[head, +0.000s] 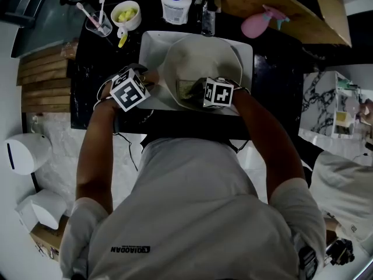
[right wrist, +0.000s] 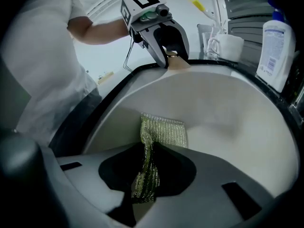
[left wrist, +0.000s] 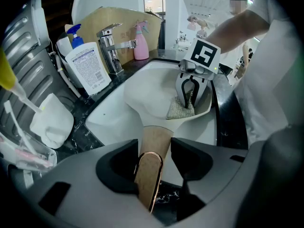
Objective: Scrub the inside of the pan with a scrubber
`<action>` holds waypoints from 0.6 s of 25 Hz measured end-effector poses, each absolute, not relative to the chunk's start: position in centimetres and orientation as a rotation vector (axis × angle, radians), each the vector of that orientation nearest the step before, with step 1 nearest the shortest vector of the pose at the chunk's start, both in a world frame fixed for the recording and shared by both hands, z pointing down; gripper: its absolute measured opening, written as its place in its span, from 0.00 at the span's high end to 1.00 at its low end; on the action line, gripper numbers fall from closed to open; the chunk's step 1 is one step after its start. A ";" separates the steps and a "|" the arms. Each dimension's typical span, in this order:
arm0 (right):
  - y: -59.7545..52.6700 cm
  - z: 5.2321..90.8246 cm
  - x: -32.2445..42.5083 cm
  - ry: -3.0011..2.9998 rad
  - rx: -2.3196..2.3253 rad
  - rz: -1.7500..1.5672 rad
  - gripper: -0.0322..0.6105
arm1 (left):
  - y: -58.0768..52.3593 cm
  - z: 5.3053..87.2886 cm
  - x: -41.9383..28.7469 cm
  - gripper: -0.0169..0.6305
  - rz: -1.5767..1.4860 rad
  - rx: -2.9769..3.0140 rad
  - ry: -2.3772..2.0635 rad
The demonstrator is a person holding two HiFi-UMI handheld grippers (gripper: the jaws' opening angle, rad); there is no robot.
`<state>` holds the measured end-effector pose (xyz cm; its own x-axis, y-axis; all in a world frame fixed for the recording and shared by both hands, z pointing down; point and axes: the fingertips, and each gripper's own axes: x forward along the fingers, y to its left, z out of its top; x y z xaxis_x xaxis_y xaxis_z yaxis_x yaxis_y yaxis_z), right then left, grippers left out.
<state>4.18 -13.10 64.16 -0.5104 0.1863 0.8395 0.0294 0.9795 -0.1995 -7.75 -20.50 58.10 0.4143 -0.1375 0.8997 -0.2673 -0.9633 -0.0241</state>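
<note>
A white pan (head: pixel 201 63) lies in the white sink (head: pixel 151 42), its bowl (right wrist: pixel 228 122) pale and smooth inside. Its tan wooden handle (left wrist: pixel 153 148) runs between the jaws of my left gripper (left wrist: pixel 151 175), which is shut on it at the pan's left side (head: pixel 129 89). My right gripper (right wrist: pixel 145 175) is shut on a greenish woven scrubber (right wrist: pixel 159 133). The scrubber's free end lies flat against the pan's inner wall near its front rim (head: pixel 187 89). From the left gripper view, the scrubber (left wrist: pixel 180 109) hangs under my right gripper (left wrist: pixel 191 90).
A chrome tap (left wrist: pixel 113 49) stands behind the sink with a white soap bottle (left wrist: pixel 88 68) and a pink spray bottle (head: pixel 262 23). A dish rack (left wrist: pixel 28 65), a white mug (right wrist: pixel 228 46) and a cup of toothbrushes (head: pixel 98 21) sit on the black counter at the left.
</note>
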 end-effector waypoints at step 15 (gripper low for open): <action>-16.9 59.4 4.7 -2.152 0.060 -0.085 0.81 | -20.5 58.0 -7.7 0.63 1.598 2.538 -0.368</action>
<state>4.70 -16.91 59.37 -0.5503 -0.0762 0.8314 -0.0101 0.9964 0.0847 -7.67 -20.48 58.04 0.4128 -0.1406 0.8999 -0.2672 -0.9632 -0.0279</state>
